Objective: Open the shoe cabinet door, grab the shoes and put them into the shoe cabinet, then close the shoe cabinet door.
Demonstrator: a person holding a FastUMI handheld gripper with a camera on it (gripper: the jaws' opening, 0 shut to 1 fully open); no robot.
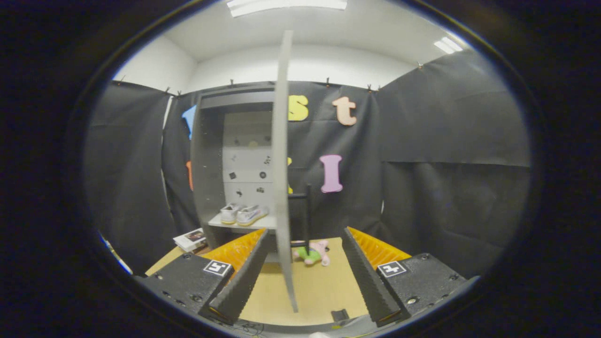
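Between my spread fingers stands the cabinet door [283,164], swung wide and seen edge-on, so it reads as one thin pale slab rising from the tabletop [319,286] to well above the shoe cabinet [206,159]. My gripper [300,281] is open, its two fingers well apart, one on each side of that door edge and neither touching it; I judge I am lined up this way because the door is the next thing to handle. Taking the door as my landmark: the cabinet body sits just to its left and farther back, its inside exposed, with a patterned back panel above a low shelf [237,224]. On that shelf rests the pair of white shoes [242,214], side by side, left of the door and well beyond my fingertips. So the shoes look already stowed, and what remains, as I read it, is closing the door. On the door's right face a dark handle [306,211] juts out, a vertical bar, beyond my right finger. Low behind the door's foot, a small pink and green plush toy [312,253] lies on the tabletop, apart from the door. Left of the cabinet's base, a stack of printed booklets [191,239] lies near the table edge, clear of the door's swing as far as I can judge.
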